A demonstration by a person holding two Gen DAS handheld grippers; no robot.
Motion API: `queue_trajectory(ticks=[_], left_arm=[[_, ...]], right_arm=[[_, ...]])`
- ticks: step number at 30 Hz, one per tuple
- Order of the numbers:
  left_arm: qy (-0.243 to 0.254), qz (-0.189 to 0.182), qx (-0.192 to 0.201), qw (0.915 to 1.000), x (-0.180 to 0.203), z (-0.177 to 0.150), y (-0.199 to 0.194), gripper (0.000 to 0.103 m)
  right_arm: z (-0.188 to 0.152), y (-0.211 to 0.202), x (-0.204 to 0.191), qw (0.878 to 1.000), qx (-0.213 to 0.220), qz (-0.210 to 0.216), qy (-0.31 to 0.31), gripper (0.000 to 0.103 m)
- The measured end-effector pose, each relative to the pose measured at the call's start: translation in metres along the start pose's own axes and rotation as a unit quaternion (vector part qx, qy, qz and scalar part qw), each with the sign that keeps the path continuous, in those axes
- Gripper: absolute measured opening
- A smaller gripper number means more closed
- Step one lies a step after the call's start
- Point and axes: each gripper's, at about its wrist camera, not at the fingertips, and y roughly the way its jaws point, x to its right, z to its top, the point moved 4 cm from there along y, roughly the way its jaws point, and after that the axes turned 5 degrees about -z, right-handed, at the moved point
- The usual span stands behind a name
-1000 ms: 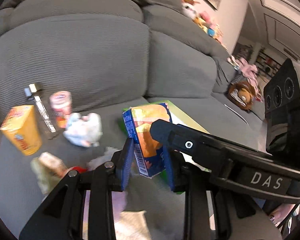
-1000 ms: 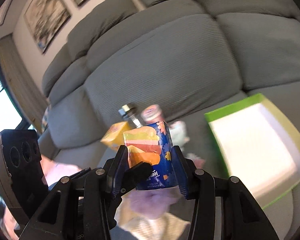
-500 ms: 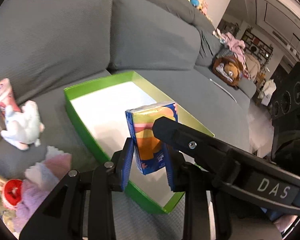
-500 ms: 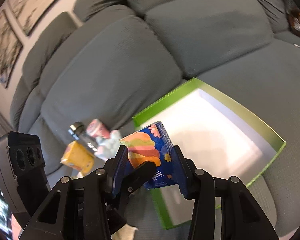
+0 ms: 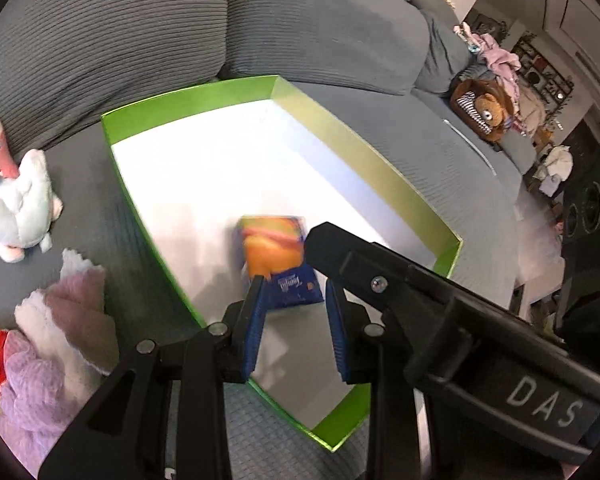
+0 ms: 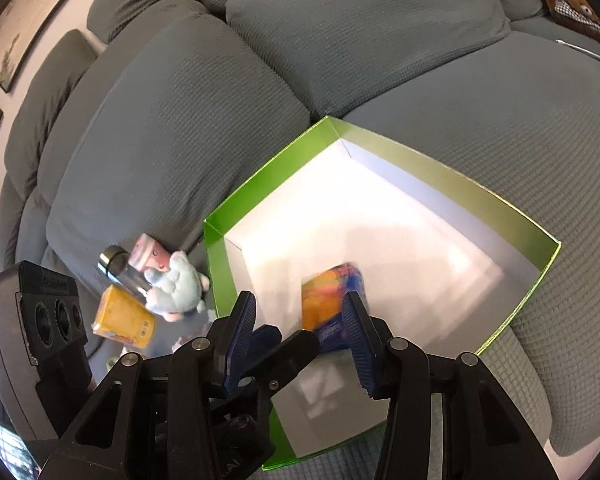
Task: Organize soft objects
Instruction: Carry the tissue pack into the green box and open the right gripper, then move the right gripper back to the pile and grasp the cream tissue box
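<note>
On the grey sofa (image 5: 320,20), at 9 o'clock of the left wrist view, lies a pale blue plush toy (image 5: 18,204), and below it a pink and white cloth (image 5: 76,312). The green box (image 5: 400,196) with a white floor fills the middle. Inside it, toward 6 o'clock, is the blurred tissue pack (image 5: 278,264), orange and blue. The left hand-held gripper (image 5: 296,328) has its jaws apart above the pack. The right hand-held gripper (image 6: 300,340) is also spread wide, not holding the pack (image 6: 332,312).

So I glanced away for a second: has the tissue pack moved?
Yes. The tissue pack went from the closed grippers down into the green box; both grippers now open.
</note>
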Motion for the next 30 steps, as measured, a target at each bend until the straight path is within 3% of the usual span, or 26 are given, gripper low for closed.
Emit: queue_trajectory(ticks=[5, 10, 16, 20, 30], left_arm=[[-0.006, -0.005, 0.000, 1.0000, -0.005, -0.008, -0.008, 0.026], [-0.004, 0.010, 0.000, 0.9999, -0.007, -0.016, -0.012, 0.016], [-0.005, 0.026, 0.002, 0.9996, -0.018, -0.023, -0.025, 0.013], [-0.015, -0.007, 0.003, 0.9998, -0.024, -0.032, -0.036, 0.011], [-0.024, -0.002, 0.009, 0.9997, -0.029, -0.045, -0.054, 0.011]], right_arm=[[-0.003, 0.000, 0.008, 1.000, -0.008, -0.016, 0.014, 0.048], [-0.007, 0.004, 0.014, 0.999, -0.019, -0.038, 0.016, 0.048], [-0.016, 0.002, 0.008, 0.999, -0.030, -0.033, 0.008, 0.048], [-0.021, 0.001, 0.004, 0.998, -0.039, -0.042, -0.006, 0.048], [-0.030, -0.001, 0.000, 0.997, -0.048, -0.058, -0.021, 0.048]])
